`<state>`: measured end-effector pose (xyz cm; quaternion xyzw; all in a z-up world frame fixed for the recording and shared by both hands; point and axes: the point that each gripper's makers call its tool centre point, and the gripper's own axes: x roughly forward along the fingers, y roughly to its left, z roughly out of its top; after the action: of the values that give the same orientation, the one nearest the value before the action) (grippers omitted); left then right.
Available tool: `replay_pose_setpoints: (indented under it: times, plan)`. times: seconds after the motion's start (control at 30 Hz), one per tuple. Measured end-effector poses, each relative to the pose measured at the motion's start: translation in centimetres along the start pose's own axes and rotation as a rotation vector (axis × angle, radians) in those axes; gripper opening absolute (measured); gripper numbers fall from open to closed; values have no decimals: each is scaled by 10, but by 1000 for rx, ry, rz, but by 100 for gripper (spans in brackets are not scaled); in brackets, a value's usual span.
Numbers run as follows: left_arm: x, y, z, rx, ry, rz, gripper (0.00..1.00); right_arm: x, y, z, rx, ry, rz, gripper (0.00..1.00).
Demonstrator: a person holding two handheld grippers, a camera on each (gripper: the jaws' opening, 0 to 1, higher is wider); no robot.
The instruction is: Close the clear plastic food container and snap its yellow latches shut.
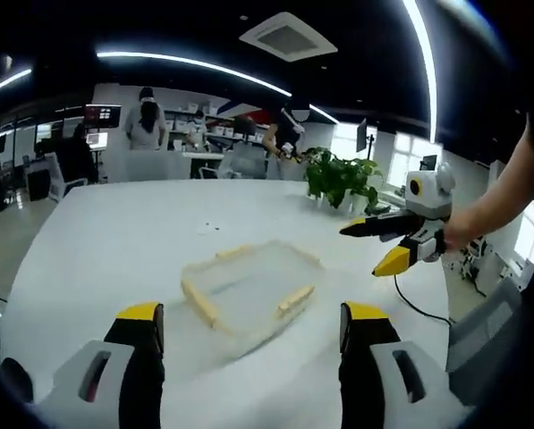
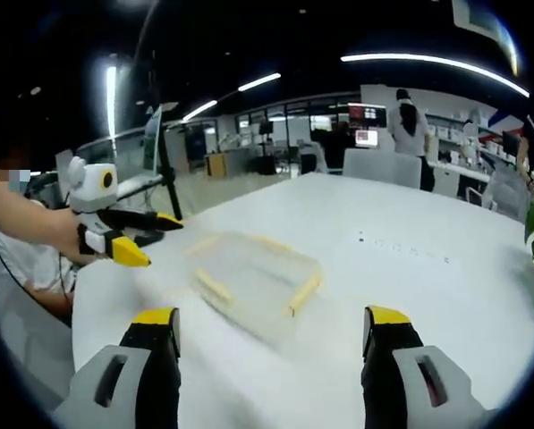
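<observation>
We see the clear rectangular plastic food container with yellow latches [image 1: 249,290] [image 2: 256,279] lying flat on the white table [image 1: 114,241] [image 2: 410,295], just ahead of and between the jaws of our left claw [image 1: 253,335], and likewise ahead of our right claw [image 2: 271,344], slightly toward its left jaw. Its lid appears to sit on the box, though the blur keeps us from telling whether it is fully seated. Yellow latches [image 1: 295,299] [image 2: 304,293] show along its edges; we cannot tell if any is snapped.

Both claws hang above the table with jaws spread wide and nothing between them. In the left gripper view our right claw [image 1: 374,246] hovers off to the right of the container, jaws apart; in the right gripper view our left claw [image 2: 146,239] hovers to the container's left, also parted.

We judge the main risk to be the light box sliding on the smooth table when one latch is pressed, unless the other claw steadies it. A lid sitting askew would keep a latch from catching, and pressing a latch off-centre could tip the container.

Beyond the claws, a green potted plant [image 1: 338,179] stands at the table's far edge. The room is an open office with ceiling light strips [image 1: 195,67], chairs, screens and people [image 1: 146,121] standing well behind.
</observation>
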<state>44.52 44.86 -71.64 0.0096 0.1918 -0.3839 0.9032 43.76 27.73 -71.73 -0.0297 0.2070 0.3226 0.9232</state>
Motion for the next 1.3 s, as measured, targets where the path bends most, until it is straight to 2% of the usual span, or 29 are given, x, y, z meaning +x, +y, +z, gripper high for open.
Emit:
replay_pose_setpoints:
  times: [0.07,0.23,0.57,1.03,1.3]
  plan:
    - [-5,-2,1,-24,-9,1,80,-7,0,0,5,-5,-5,84]
    - [-15,-6,-3,-11,-2,3,79,-24,1,2,30,-30,-17,83]
    - [-36,-7,-8,-62,-15,27,76,-53,8,-3,41,-39,-29,81]
    - [-62,-17,-10,-86,-32,49,74,-93,22,-5,69,-83,-33,80]
    - [-74,-21,-21,-111,-33,61,73,-111,24,-19,85,-82,-57,80]
